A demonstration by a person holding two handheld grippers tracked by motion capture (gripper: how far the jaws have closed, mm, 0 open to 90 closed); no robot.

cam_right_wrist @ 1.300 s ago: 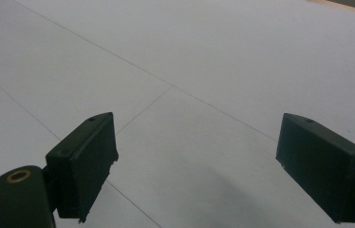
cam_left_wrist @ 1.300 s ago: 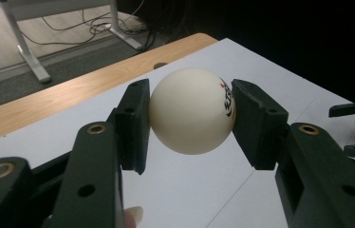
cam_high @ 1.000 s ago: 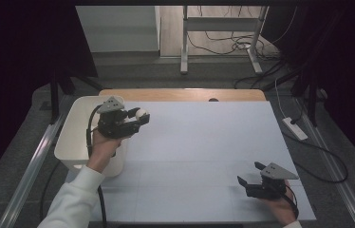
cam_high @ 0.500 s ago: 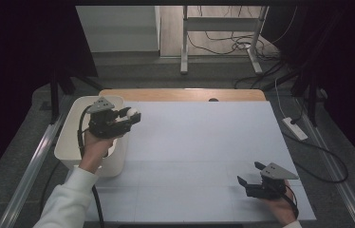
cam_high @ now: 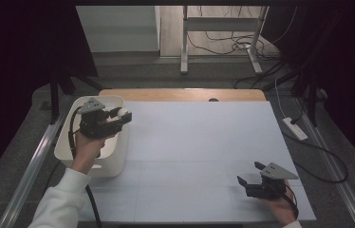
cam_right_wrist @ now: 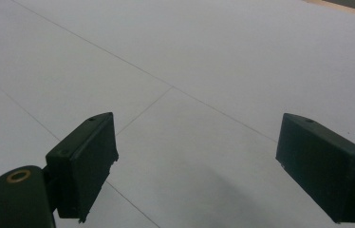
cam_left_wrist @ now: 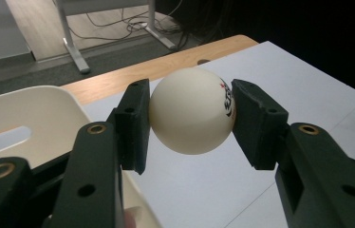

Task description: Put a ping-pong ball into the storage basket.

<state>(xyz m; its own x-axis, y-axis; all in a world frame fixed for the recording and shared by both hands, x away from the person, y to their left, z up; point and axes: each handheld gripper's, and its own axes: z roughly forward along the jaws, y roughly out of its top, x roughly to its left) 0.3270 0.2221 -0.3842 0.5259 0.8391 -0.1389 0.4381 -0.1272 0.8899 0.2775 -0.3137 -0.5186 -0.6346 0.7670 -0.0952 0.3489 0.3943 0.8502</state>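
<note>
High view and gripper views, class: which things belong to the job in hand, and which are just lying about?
In the job:
- table tennis ball, clamped by the left gripper
- white bin under that hand

Lying about:
- right gripper, open, nothing between its jaws
- power strip on the floor
- cables
- metal stand

White sleeve [cam_high: 59,202], black tools

1. The place looked like a lab or test room.
2. A white-topped table [cam_high: 199,142] stood on a grey floor [cam_high: 19,142], with dark curtains [cam_high: 23,42] around it.
3. Loose cables [cam_high: 223,45] and a power strip [cam_high: 294,128] lay on the floor beside a metal stand [cam_high: 185,42].
</note>
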